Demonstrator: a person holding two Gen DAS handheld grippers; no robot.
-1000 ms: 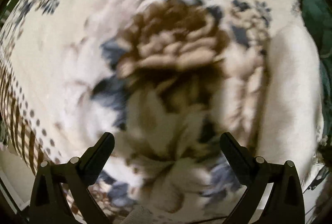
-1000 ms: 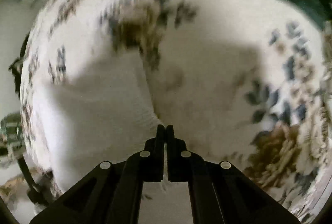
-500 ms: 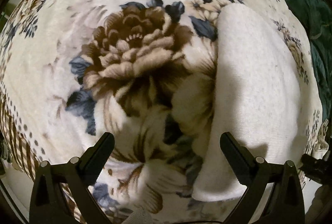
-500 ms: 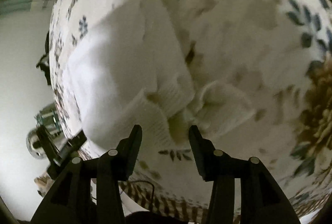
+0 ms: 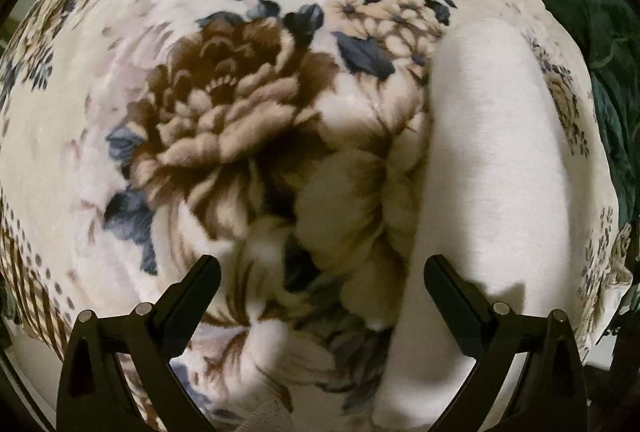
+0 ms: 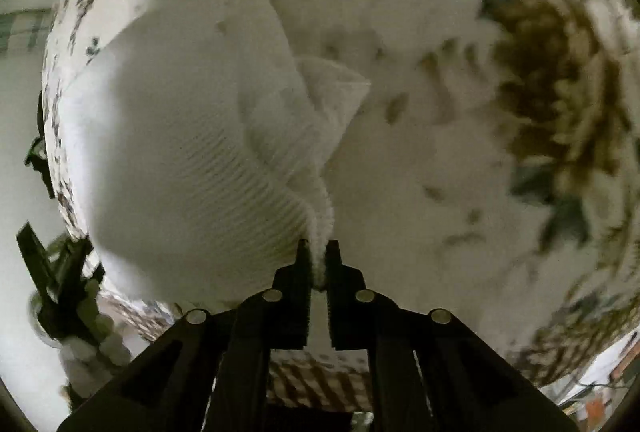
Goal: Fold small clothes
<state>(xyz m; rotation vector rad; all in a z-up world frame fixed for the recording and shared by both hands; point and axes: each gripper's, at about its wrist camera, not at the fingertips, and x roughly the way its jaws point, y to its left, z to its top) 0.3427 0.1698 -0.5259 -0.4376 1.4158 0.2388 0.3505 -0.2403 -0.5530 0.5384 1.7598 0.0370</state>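
A small white garment [image 5: 492, 168] lies on the floral blanket [image 5: 240, 104] at the right of the left wrist view. My left gripper [image 5: 320, 284] is open and empty above the blanket, its right finger over the garment's left edge. In the right wrist view the same white garment [image 6: 180, 128] shows its ribbed knit edge. My right gripper [image 6: 318, 252] is shut on that ribbed edge and holds it lifted, with a fold of cloth [image 6: 336, 88] trailing behind.
The cream blanket with brown and blue flowers covers the whole surface. A dark green cloth [image 5: 600, 44] lies at the far right edge. A black stand or tripod [image 6: 52, 280] is at the left beyond the blanket's edge.
My right gripper, open half a second ago near the ribbed edge, has closed on it and lifted it. The left gripper has stayed open and barely moved.
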